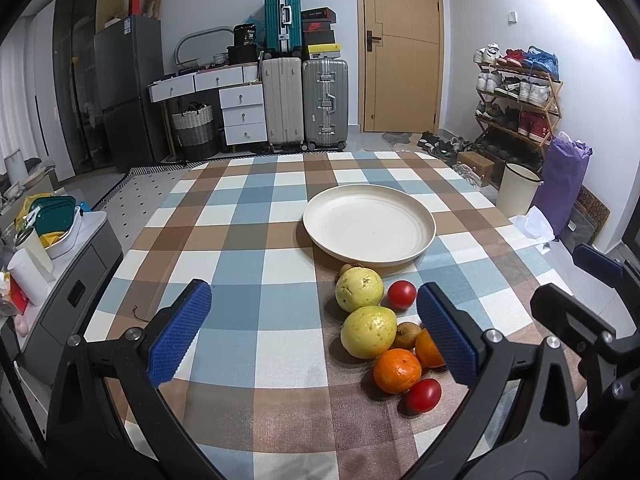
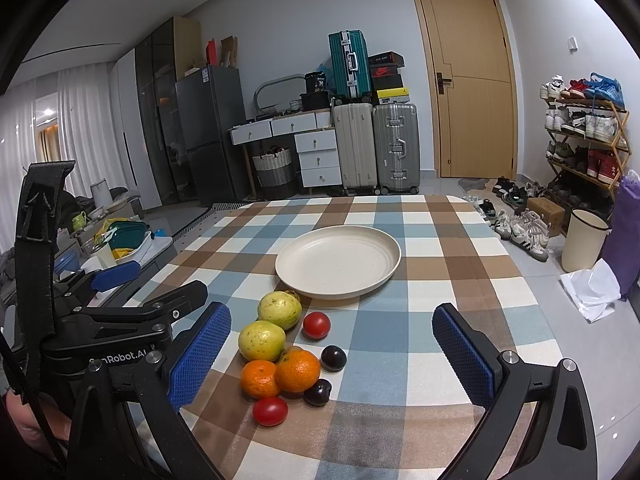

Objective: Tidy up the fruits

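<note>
Both tongs spread, empty; fruit cluster [image 2: 286,354] runs lengthwise toward plate [image 2: 338,262].

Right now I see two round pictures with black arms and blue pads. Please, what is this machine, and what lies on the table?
No robot: a person holds two hand grippers, each with a fisheye camera looking along its blue-padded jaws. One picture is from the left gripper, one from the right gripper. Both stand open and hold nothing. On the checked tablecloth lie an empty cream plate and, before it, a pile of fruit: two guavas, two oranges, two tomatoes, two dark plums.
</note>
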Demonstrator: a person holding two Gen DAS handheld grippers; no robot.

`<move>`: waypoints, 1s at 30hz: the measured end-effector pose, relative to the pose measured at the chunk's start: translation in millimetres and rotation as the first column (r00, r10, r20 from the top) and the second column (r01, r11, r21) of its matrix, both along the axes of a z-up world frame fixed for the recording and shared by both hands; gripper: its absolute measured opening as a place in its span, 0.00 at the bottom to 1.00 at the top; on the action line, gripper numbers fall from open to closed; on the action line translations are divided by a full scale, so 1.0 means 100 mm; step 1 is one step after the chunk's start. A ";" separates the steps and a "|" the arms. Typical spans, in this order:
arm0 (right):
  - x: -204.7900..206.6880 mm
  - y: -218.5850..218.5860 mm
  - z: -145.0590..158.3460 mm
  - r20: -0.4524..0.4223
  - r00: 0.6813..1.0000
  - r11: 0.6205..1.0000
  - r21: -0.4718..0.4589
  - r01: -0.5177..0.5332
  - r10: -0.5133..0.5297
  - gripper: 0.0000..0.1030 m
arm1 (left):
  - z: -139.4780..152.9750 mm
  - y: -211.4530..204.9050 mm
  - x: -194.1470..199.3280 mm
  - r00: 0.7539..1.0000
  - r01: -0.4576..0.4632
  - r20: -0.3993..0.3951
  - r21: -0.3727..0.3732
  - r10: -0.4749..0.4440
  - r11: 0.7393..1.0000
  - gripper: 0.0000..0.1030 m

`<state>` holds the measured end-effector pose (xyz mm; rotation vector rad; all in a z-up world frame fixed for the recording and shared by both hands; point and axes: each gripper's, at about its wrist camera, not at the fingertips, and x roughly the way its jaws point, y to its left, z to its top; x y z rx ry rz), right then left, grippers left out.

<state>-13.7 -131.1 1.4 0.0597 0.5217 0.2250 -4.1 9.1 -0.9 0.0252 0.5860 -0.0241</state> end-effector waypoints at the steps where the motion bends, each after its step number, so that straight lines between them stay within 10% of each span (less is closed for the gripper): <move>1: 0.00 0.00 0.00 0.001 1.000 1.000 0.000 0.000 0.000 1.00 | 0.00 0.00 0.00 1.000 0.000 0.000 0.000 0.000 1.000 0.99; 30: 0.05 0.01 -0.24 -0.058 0.998 0.999 0.029 -0.036 0.037 1.00 | -0.22 0.20 0.08 0.999 -0.031 -0.033 -0.020 0.031 0.999 0.99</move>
